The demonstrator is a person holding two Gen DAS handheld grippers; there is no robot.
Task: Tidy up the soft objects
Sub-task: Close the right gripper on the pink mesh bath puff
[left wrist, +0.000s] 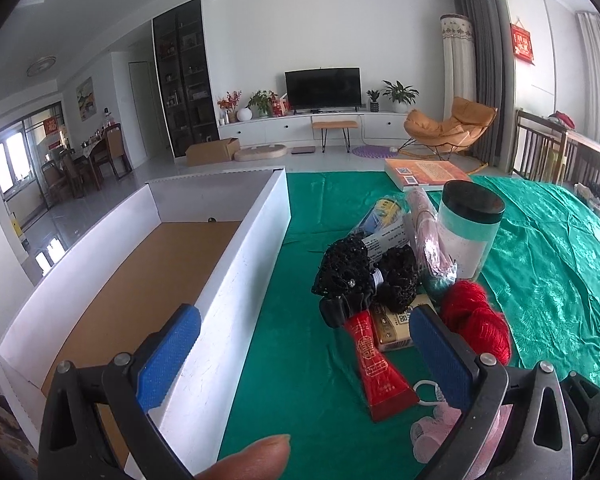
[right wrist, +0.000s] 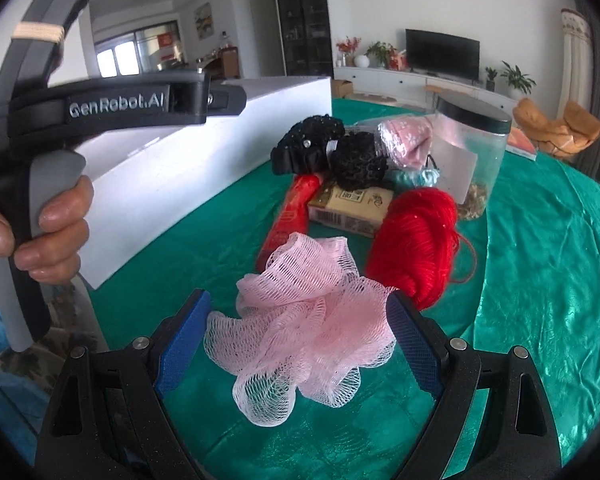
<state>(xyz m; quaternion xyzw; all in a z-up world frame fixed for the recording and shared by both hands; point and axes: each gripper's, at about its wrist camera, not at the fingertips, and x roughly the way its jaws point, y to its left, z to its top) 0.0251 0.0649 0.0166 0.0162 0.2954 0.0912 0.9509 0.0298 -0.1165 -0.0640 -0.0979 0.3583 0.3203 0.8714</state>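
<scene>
Right gripper: fingers spread, pink mesh puff between them on green cloth, unpinched | left gripper: released, empty, beside white box | risk: we may snag the adjacent red yarn.
</scene>
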